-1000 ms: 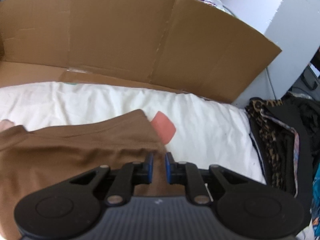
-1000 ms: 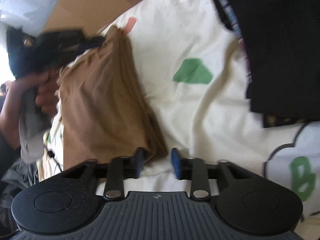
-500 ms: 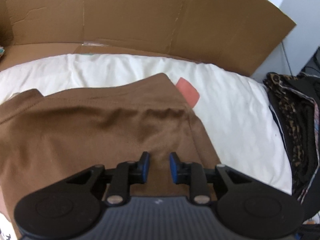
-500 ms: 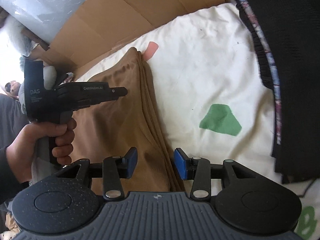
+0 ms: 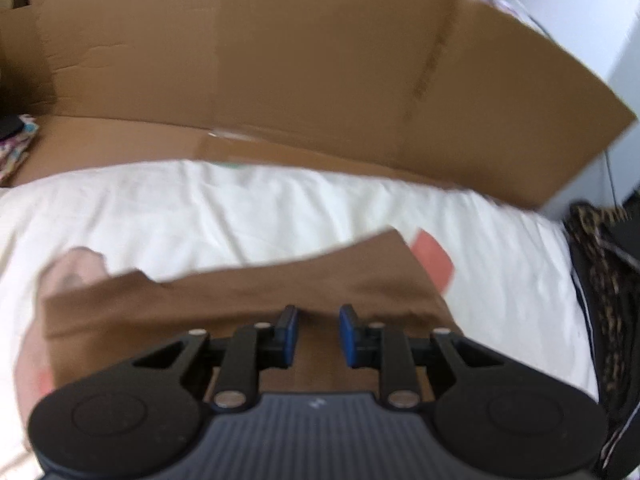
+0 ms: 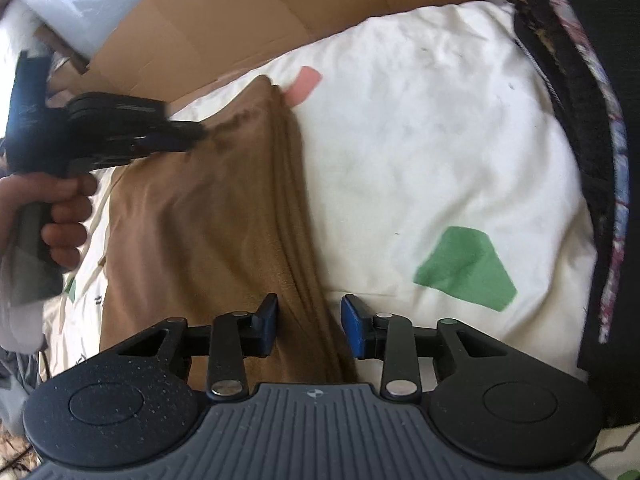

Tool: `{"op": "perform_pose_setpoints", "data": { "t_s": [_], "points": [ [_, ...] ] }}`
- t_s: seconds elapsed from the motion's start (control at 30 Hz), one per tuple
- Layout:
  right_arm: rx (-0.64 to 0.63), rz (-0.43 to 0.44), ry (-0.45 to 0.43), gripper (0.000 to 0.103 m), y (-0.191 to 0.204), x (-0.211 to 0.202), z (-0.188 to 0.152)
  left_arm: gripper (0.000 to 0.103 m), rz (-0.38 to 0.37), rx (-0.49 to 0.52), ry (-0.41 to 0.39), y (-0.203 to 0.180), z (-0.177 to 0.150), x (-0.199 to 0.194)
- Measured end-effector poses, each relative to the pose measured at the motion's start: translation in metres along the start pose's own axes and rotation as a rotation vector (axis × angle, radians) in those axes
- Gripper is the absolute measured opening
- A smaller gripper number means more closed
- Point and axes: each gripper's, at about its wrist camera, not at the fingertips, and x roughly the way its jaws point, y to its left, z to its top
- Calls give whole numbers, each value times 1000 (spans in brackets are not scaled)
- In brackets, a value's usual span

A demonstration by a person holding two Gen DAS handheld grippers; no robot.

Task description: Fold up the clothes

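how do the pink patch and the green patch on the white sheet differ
The pink patch is smaller and sits right at the far corner of the brown garment; the green patch is larger and lies apart from it, on bare white sheet. Both are flat, angular shapes on the sheet.

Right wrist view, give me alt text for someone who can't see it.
An open right gripper straddles the edge of a folded brown garment on a cream sheet. The hand-held left gripper reaches the garment's far end; dark clothes lie right.
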Motion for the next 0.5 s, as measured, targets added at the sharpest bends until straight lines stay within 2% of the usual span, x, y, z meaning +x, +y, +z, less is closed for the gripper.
{"op": "perform_pose_setpoints", "data": {
  "t_s": [0.13, 0.3, 0.47, 0.5],
  "points": [
    [5, -9, 14, 40, 2, -5, 2, 24, 22, 17, -18, 22, 13, -16],
    [-2, 55, -9, 40, 10, -12, 13, 24, 62, 29, -22, 53, 23, -37],
    [-44, 47, -19, 40, 21, -3, 23, 26, 176, -15, -37, 85, 25, -55],
    [-50, 44, -18, 40, 22, -1, 25, 27, 178, -26, -33, 90, 24, -56]
  ]
}}
